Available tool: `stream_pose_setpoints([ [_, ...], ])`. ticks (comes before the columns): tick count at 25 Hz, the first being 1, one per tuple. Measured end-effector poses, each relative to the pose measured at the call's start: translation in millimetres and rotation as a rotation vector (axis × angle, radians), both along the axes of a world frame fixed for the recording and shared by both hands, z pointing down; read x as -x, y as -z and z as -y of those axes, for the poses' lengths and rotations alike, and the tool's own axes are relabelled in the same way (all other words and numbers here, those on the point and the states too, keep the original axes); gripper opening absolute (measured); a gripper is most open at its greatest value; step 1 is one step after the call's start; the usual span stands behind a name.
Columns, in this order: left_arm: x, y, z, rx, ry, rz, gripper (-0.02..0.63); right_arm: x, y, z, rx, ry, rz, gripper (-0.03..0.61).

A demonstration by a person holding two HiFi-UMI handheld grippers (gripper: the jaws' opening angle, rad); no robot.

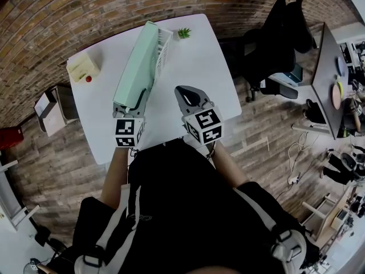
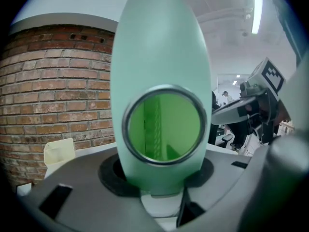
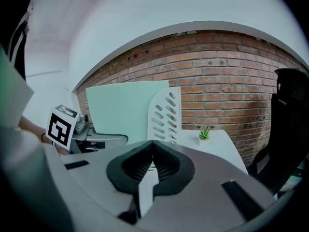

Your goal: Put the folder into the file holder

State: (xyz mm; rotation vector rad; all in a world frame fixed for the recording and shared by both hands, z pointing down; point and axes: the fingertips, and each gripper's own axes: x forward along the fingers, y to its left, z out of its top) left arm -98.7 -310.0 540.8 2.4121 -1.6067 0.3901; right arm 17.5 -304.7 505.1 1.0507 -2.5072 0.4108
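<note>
Fingers point(image 2: 82, 187) of my left gripper point(image 1: 130, 112) clamp the mint folder point(image 1: 137, 61) by its spine, holding it on edge with its far end against the white file holder point(image 1: 164, 45), ready to slide in, while my right gripper point(image 1: 191, 96) hovers beside, its 2 fingers pinched together on nothing.

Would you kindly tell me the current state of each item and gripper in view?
folder: closed, standing on edge beside the file holder, spine end gripped.
file holder: upright on the table.
left gripper: shut on the folder.
right gripper: shut, empty.
plant: upright.
</note>
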Motion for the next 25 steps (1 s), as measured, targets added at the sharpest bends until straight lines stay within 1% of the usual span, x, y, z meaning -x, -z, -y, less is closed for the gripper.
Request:
stream_pose_setpoints([
  [10, -0.6, -3.9, -1.6, 0.025, -0.01, 0.022, 0.186, 0.6, 1.8, 0.9, -0.001, 0.004, 0.005, 0.009],
  [15, -3.3, -2.4, -3.7, 0.023, -0.007, 0.008, 0.222, -1.0, 1.9, -2.0, -0.002, 0.009, 0.011, 0.009],
  [18, -4.5, -0.1, -8.2, 0.019, 0.004, 0.005, 0.24, -3.6, 2.6, -6.0, -0.002, 0.013, 0.018, 0.009],
  [25, 0.2, -1.9, -29.9, 0.051, 0.061, 0.027, 0.244, -8.6, 1.9, -20.1, 0.006, 0.044, 0.044, 0.009],
])
